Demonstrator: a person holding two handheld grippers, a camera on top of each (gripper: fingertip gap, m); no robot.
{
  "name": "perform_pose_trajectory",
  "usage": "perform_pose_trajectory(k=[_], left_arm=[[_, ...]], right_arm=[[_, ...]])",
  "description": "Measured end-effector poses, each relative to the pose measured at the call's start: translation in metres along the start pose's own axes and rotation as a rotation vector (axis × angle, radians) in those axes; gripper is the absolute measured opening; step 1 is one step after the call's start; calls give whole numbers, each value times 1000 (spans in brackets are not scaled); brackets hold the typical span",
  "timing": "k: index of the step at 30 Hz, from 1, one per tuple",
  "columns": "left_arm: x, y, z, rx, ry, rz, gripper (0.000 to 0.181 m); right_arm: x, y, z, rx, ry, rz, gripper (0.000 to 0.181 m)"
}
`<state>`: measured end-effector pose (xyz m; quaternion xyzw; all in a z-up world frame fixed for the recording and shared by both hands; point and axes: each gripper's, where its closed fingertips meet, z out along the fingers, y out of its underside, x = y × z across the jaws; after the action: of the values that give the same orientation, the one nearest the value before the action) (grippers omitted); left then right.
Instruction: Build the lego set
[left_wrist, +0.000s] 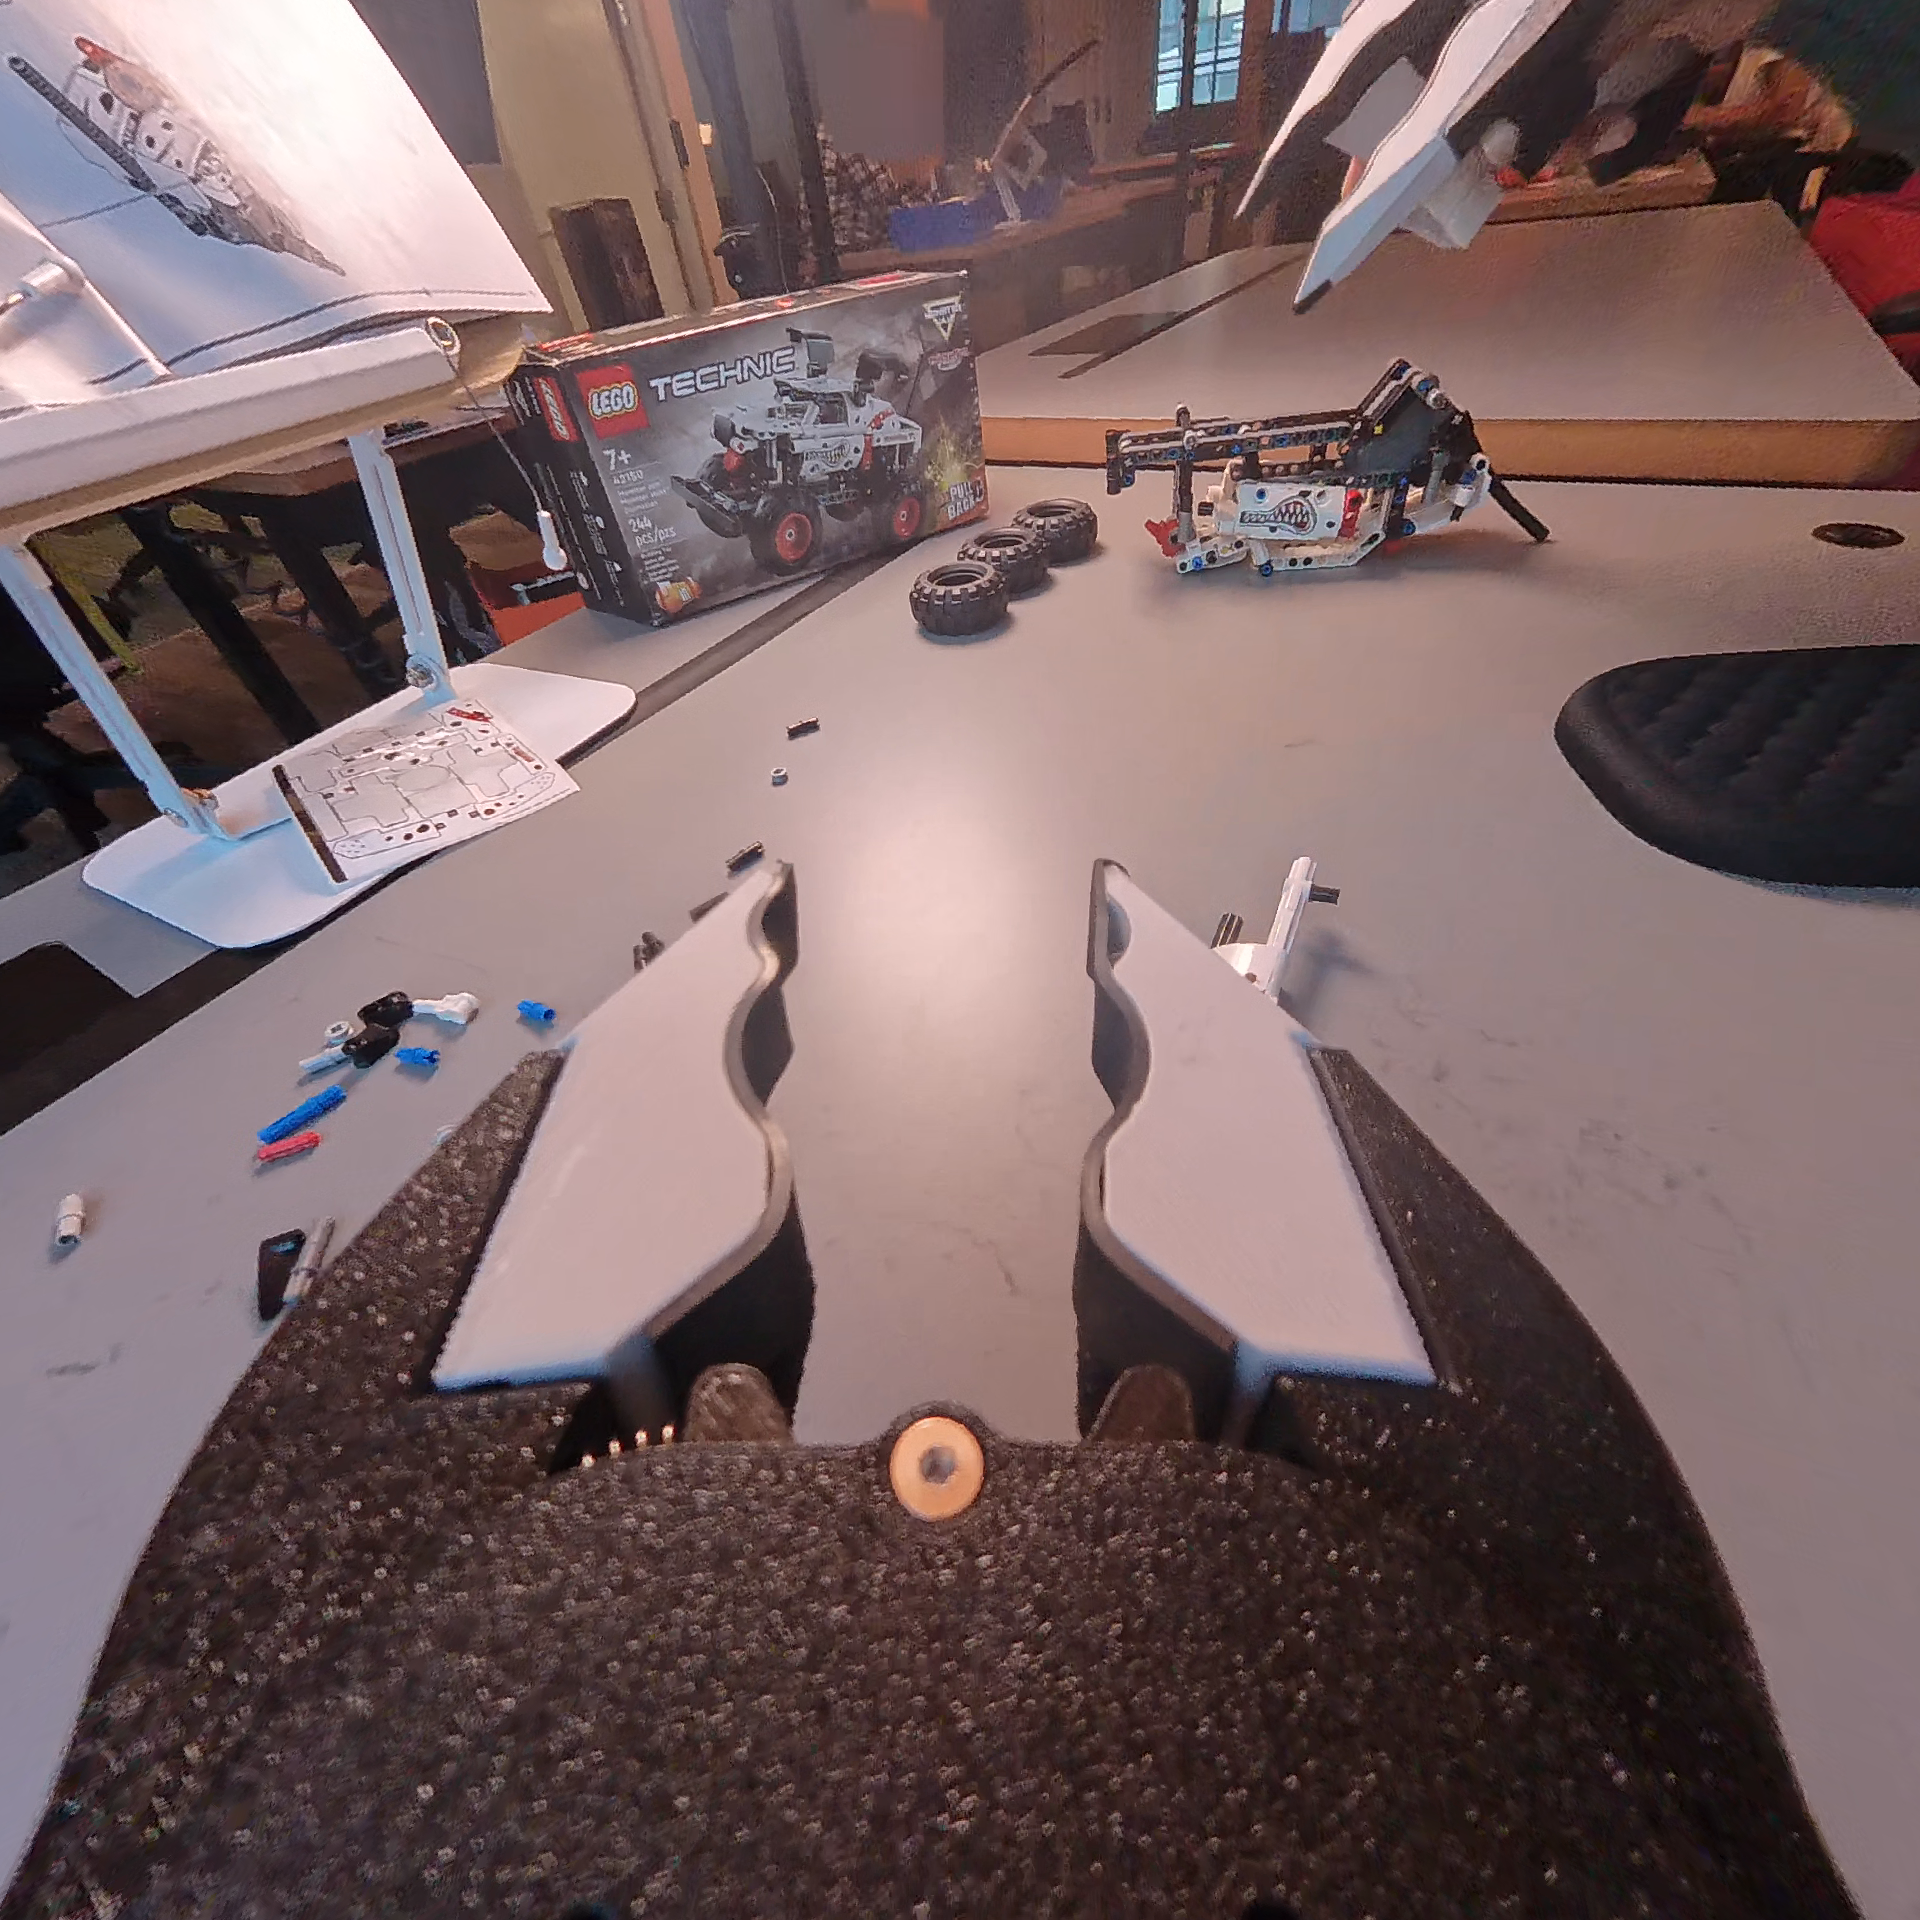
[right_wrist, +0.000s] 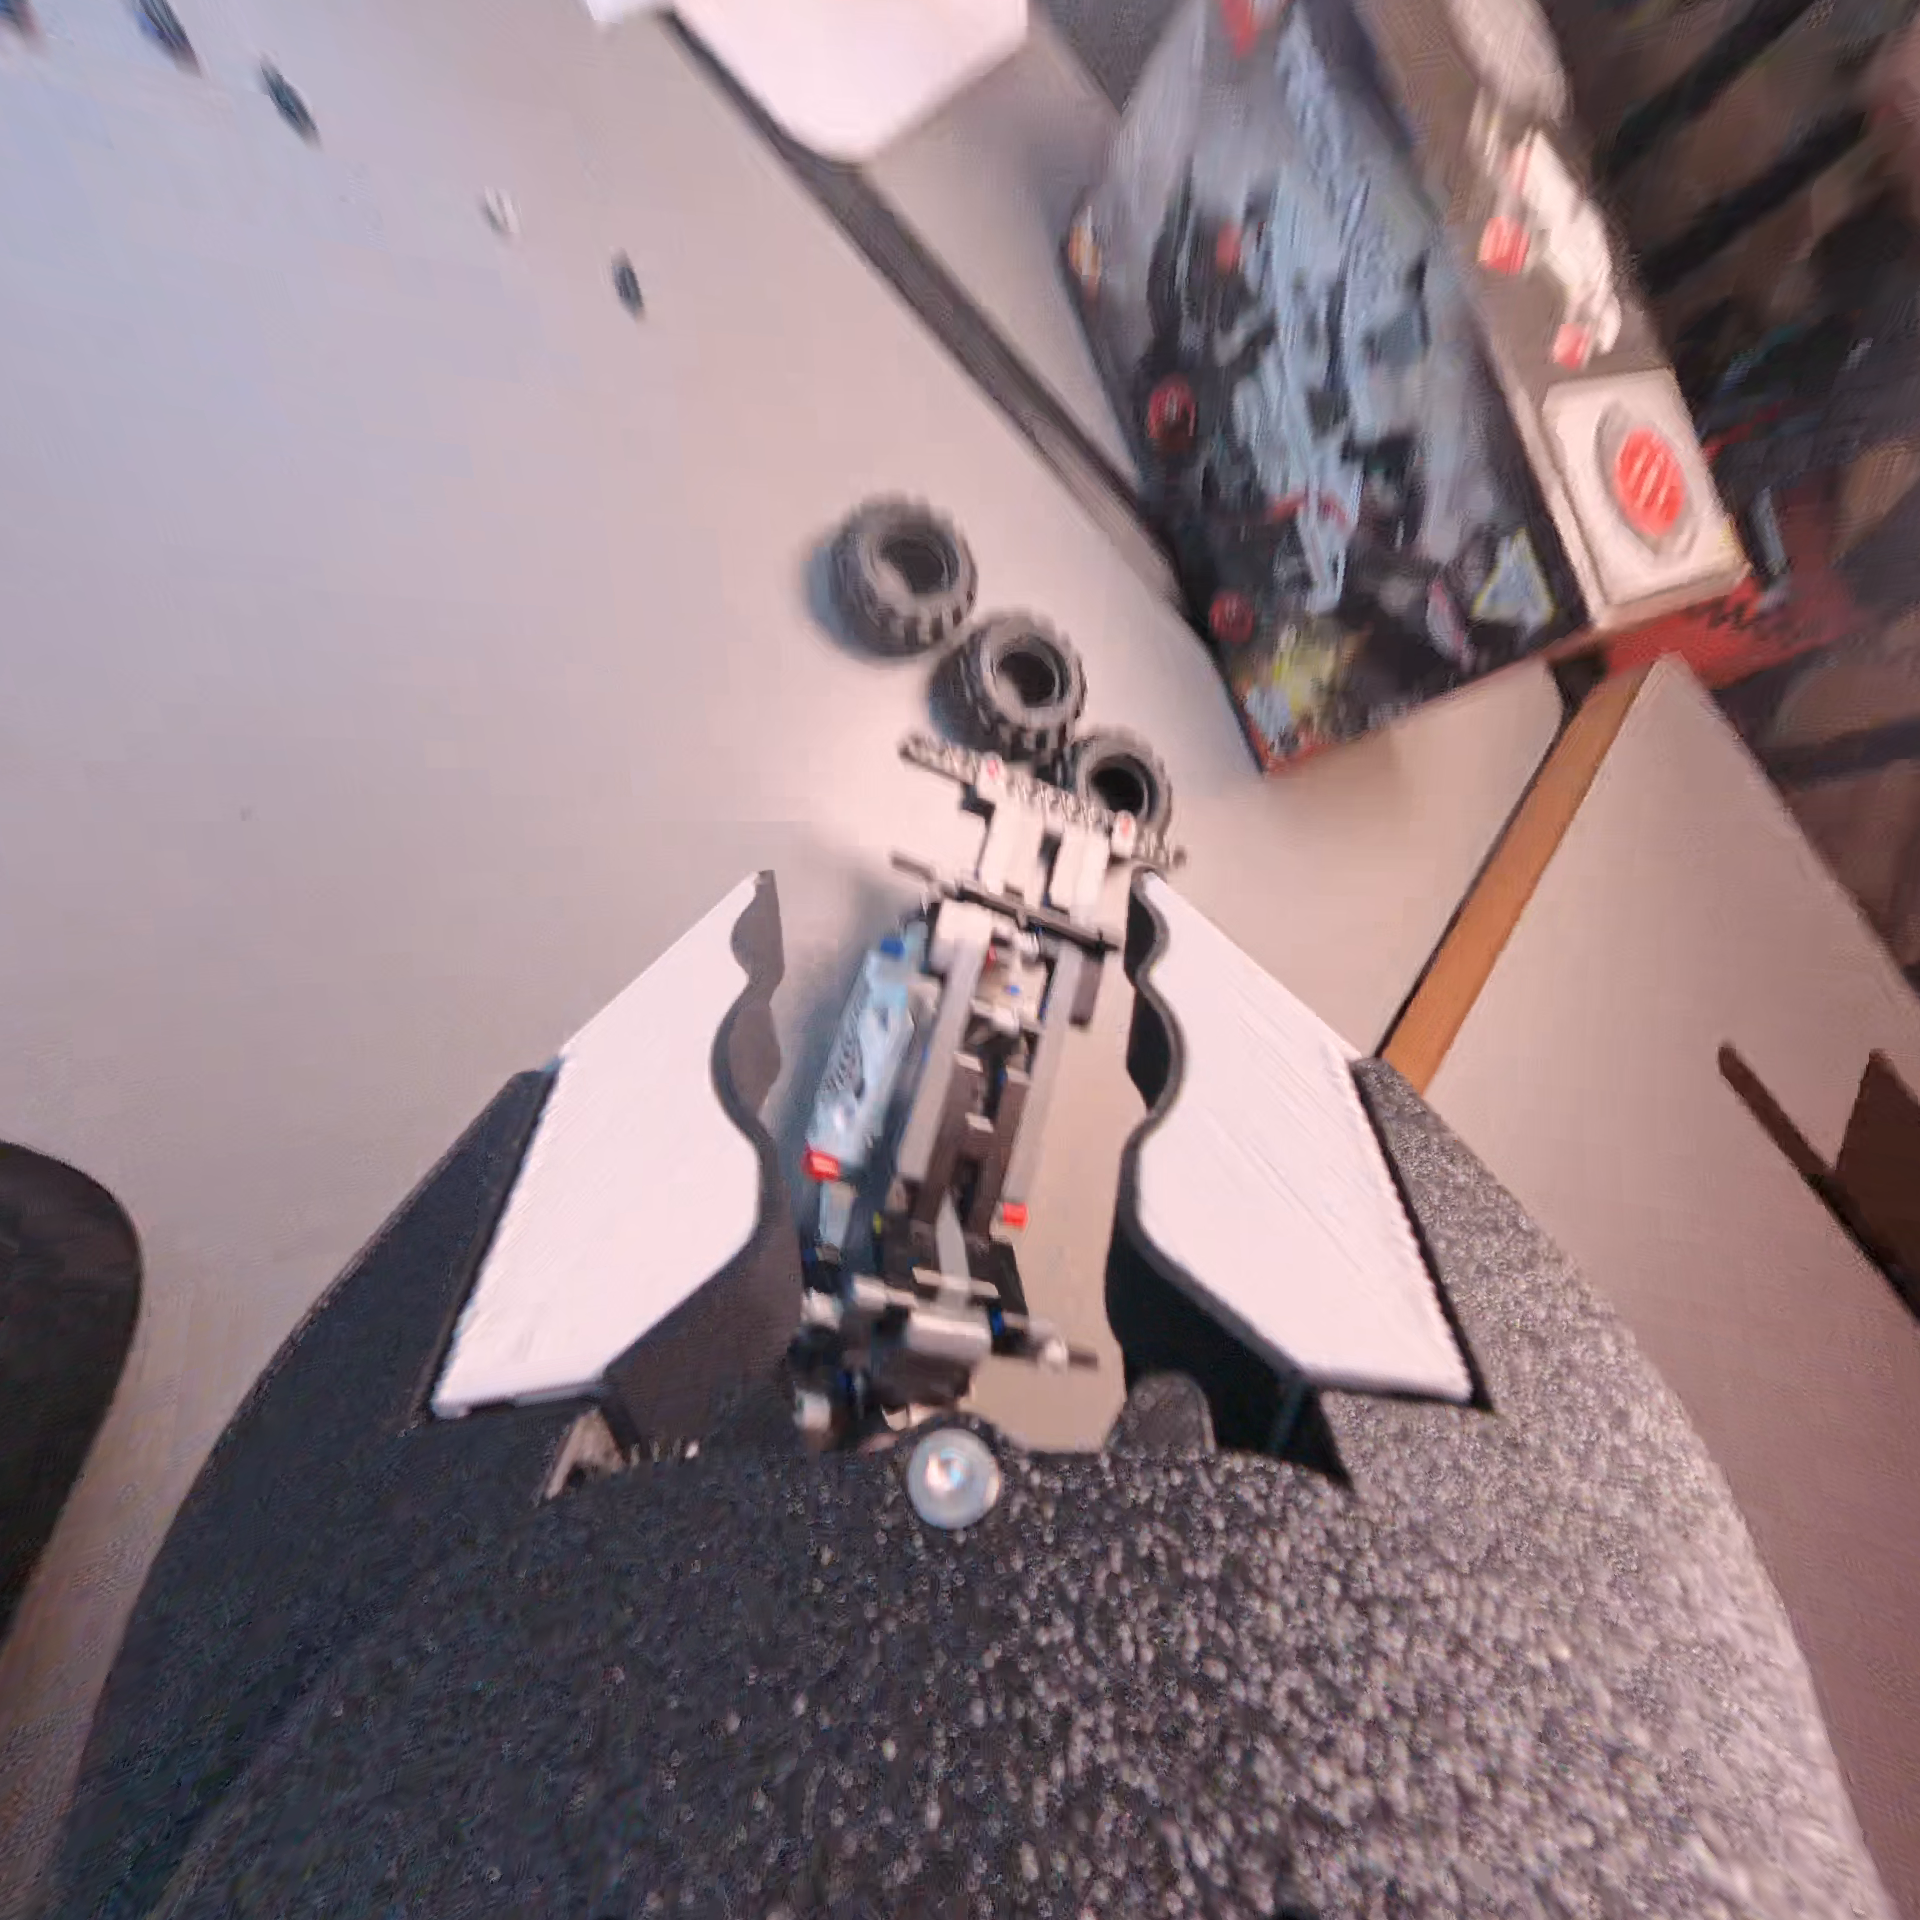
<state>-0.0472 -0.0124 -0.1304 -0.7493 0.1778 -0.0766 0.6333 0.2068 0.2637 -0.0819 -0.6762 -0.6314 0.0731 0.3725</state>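
Right gripper (right_wrist: 951, 904), fingers wide, is hovering over the truck chassis (right_wrist: 966, 1122) mid-surface; left gripper (left_wrist: 940, 883) is waiting wide, empty. Next: gripping the chassis.

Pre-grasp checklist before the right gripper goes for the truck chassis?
1. Right gripper open: ok, fingers wide apart, nothing held.
2. Chassis lined up: ok, in the right wrist view it lies lengthwise between the fingers.
3. Height over chassis: cannot tell from the blurred right wrist view; in the left wrist view the right gripper hangs well above it.
4. Three black tyres clear of the fingers: ok, beyond the chassis's far end.
5. Left gripper free to assist: ok, open and empty over bare table.
6. Small white assembly clear of the left gripper: not ok, close beside its right finger.
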Motion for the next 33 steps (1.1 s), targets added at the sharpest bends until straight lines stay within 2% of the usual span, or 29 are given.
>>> perform_pose_trajectory(k=[2,5,7,8,11,15,17,20,23,26,29,31,33], left_arm=[[4,2,2,-11,13,3,56],[7,6,5,-36,16,25,55],[9,9,6,-56,8,46,54],[10,10,6,-65,2,54,54],[15,8,3,-67,-10,67,53],[24,2,4,-46,20,71,54],[29,3,7,-44,52,48,55],[38,-2,10,-13,114,-8,58],[51,-15,14,38,207,-108,67],[64,-39,11,130,331,-246,73],[65,-71,-3,244,437,-396,81],[62,-86,-16,288,500,-471,85],[61,-89,-26,283,536,-493,81]], right_arm=[[16,36,9,-137,-47,55,69],[7,71,34,-297,-167,113,77],[0,88,53,-391,-202,98,70],[-1,90,59,-402,-208,100,57],[-6,81,57,-377,-244,73,46],[-21,68,40,-323,-276,32,45],[-31,50,27,-244,-273,7,45],[-57,-4,0,-5,-327,11,45],[-95,-78,-35,363,-430,13,45],[-139,-147,-65,758,-606,135,45],[-191,-187,-71,1005,-802,280,45],[-228,-202,-64,1087,-915,350,45],[-261,-212,-55,1115,-1007,398,45]])
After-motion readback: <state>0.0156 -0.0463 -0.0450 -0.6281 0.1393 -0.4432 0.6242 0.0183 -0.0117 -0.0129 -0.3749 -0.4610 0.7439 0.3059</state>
